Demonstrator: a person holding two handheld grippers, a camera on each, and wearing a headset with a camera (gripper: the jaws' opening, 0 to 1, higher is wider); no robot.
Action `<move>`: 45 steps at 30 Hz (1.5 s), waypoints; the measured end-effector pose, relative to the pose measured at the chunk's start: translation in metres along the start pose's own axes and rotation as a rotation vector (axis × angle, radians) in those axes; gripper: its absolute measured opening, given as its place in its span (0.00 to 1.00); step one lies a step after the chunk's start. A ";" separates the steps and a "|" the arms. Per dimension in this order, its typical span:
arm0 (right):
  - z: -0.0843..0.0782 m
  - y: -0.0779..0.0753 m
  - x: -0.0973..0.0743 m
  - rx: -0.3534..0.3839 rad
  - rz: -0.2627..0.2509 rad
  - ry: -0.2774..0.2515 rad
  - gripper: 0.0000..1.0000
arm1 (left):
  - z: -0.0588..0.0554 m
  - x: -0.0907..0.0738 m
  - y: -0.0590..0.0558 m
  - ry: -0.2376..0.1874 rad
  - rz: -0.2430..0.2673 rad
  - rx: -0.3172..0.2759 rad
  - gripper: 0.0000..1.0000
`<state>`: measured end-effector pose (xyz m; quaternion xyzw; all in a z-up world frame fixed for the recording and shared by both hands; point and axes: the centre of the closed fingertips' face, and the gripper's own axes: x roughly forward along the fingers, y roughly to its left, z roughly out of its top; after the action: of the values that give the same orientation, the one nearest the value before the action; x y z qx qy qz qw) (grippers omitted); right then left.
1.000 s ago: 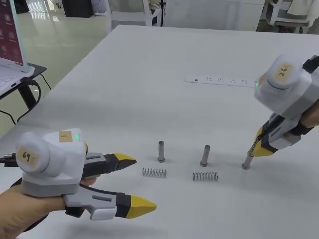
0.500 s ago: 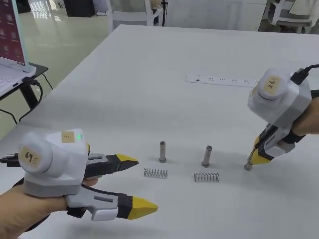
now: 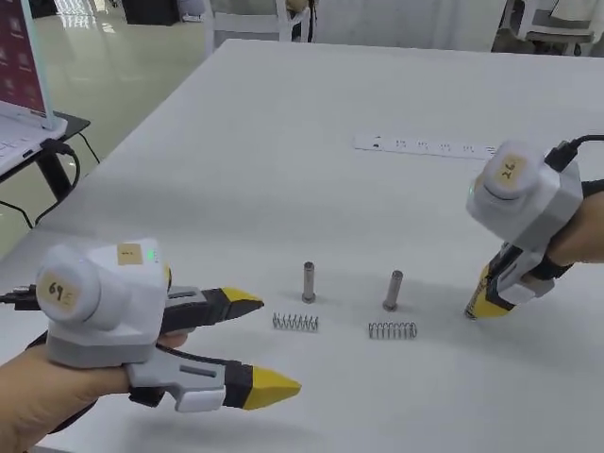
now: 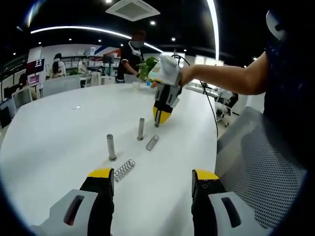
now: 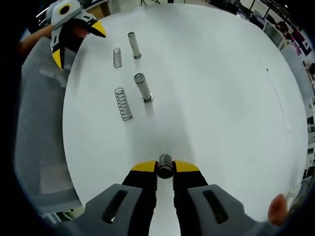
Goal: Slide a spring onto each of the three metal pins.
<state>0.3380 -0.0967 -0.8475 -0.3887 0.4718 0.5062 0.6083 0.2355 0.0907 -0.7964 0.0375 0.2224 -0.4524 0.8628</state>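
Two steel pins stand upright mid-table, the left pin (image 3: 309,281) (image 4: 110,146) (image 5: 133,44) and the middle pin (image 3: 393,290) (image 4: 141,129) (image 5: 143,87). In front of each lies a loose spring: one (image 3: 295,323) (image 4: 124,169) (image 5: 117,57) and another (image 3: 392,330) (image 4: 152,142) (image 5: 123,103). My right gripper (image 3: 486,304) (image 5: 166,169) (image 4: 161,117) points down at the table, shut on a third spring (image 5: 166,165) over the right pin, which its tips hide. My left gripper (image 3: 269,344) (image 4: 152,179) hovers open near the left spring, holding nothing.
A white power strip (image 3: 425,147) lies further back on the white table (image 3: 236,170). A laptop on a stand (image 3: 24,104) is off the table's left edge. A grey mesh chair (image 4: 261,162) stands at the near side. People stand in the background.
My right gripper has come down with its spring along the right pin, so the pin is now hidden behind the tips. The left gripper has stayed in place.
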 end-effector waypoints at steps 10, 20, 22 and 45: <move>-0.004 0.002 0.006 -0.003 0.006 0.007 0.14 | 0.000 0.000 0.000 0.000 -0.002 -0.001 0.59; 0.002 0.000 0.003 -0.019 -0.008 -0.023 0.27 | 0.000 0.001 -0.001 0.002 -0.004 0.002 0.59; 0.004 0.000 0.003 -0.024 -0.010 -0.031 0.29 | 0.000 0.000 -0.001 0.002 -0.004 0.002 0.59; 0.044 0.020 -0.003 -0.125 0.006 -0.083 0.33 | -0.001 -0.001 0.000 0.000 -0.001 0.003 0.58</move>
<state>0.3258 -0.0519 -0.8332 -0.4031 0.4149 0.5524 0.6002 0.2346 0.0916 -0.7966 0.0388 0.2219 -0.4534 0.8624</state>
